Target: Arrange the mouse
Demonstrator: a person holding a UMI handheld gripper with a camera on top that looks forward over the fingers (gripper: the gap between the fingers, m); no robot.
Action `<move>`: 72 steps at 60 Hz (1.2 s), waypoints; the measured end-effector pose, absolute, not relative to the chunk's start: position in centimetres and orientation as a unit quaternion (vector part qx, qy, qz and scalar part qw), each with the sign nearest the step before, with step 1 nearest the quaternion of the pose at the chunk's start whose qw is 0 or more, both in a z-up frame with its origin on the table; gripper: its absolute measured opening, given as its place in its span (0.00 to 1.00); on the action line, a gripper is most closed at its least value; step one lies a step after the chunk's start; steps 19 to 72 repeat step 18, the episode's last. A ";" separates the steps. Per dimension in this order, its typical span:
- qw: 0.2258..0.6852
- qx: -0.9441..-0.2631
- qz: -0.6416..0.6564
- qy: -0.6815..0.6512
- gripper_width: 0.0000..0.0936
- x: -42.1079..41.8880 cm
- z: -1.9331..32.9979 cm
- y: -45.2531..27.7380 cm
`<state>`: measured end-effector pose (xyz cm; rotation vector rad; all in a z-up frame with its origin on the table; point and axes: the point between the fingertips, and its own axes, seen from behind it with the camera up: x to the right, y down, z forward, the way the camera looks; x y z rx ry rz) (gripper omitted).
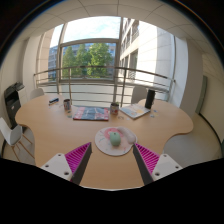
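Gripper view looks down a long wooden table (60, 125) toward a big window. At the left stand chairs (14, 135) and a dark cabinet (12, 98); farther along the table's far side sit a small dark cup (67, 104) and a flat coloured book or mat (90, 113). The tongs (113, 156) are spread wide, pinching nothing. Just ahead of them, centred between the fingers, a round grey pad (113, 141) carries a small pale green-and-pink object (115, 136), seemingly the mouse; its long axis cannot be told. Nothing stands in the way, so a straight reach forward should meet it. Beyond to the right lie an open notebook or laptop (133, 110) and a dark upright bottle (150, 98).
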<state>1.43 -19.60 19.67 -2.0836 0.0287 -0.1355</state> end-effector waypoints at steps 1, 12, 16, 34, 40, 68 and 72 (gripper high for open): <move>0.502 -0.863 -0.057 0.012 0.91 1.3 19.7 -20.3; 0.489 -0.871 -0.051 0.015 0.91 0.0 19.2 -25.7; 0.488 -0.871 -0.054 0.013 0.91 0.0 19.2 -26.6; 0.489 -0.870 -0.055 0.011 0.91 -0.2 19.4 -26.8; 0.489 -0.870 -0.055 0.011 0.91 -0.2 19.4 -26.8; 0.489 -0.870 -0.055 0.011 0.91 -0.2 19.4 -26.8; 0.489 -0.870 -0.055 0.011 0.91 -0.2 19.4 -26.8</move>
